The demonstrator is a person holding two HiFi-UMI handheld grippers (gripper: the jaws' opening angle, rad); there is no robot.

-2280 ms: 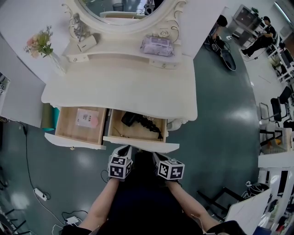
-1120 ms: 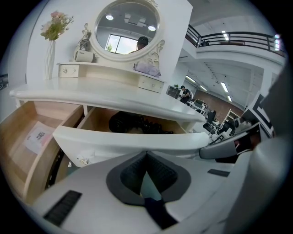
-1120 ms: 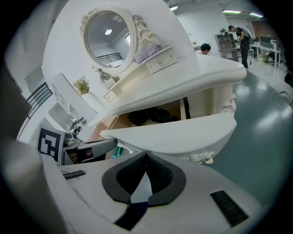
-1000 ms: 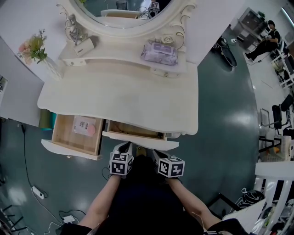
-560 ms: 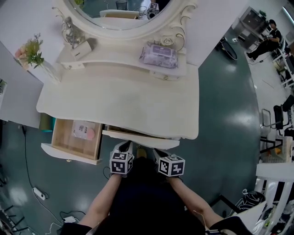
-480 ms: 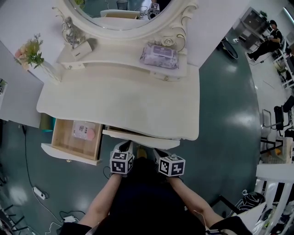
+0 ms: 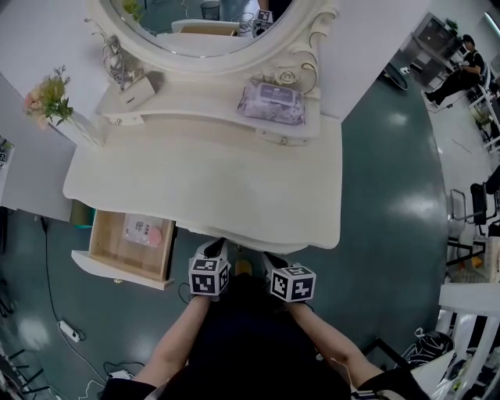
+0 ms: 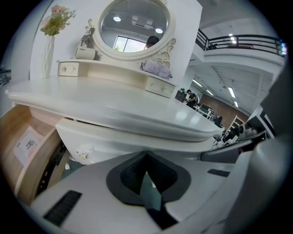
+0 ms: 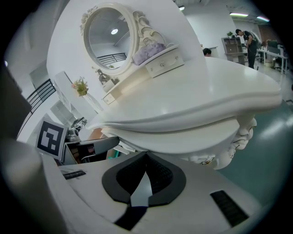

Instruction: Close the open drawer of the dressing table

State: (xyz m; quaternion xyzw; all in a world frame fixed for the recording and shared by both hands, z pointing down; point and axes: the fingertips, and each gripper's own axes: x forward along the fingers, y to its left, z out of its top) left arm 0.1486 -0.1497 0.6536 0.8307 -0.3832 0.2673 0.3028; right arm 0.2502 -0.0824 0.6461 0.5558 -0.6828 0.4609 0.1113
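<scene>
In the head view the white dressing table (image 7: 203,187) fills the centre. Its middle drawer is pushed in under the top and no longer shows there. Its white front (image 8: 128,141) stands right before my left gripper (image 8: 145,153), and the same front (image 9: 183,146) faces my right gripper (image 9: 146,154). Both grippers are shut with nothing between the jaws, side by side at the table's front edge: left gripper (image 7: 212,248), right gripper (image 7: 273,258). The left drawer (image 7: 117,269) stands pulled out, with a pink item (image 7: 143,232) inside.
On the table's upper shelf lie a purple wipes pack (image 7: 272,101) and a small box (image 7: 133,87), below an oval mirror (image 7: 211,19). A flower vase (image 7: 55,105) stands at the left. A power strip (image 7: 69,332) lies on the floor. A person (image 7: 461,66) sits far right.
The middle drawer, open with a black item inside 2.3 s ago, has slid in under the table top. Both shut grippers followed it forward. The left drawer stayed open.
</scene>
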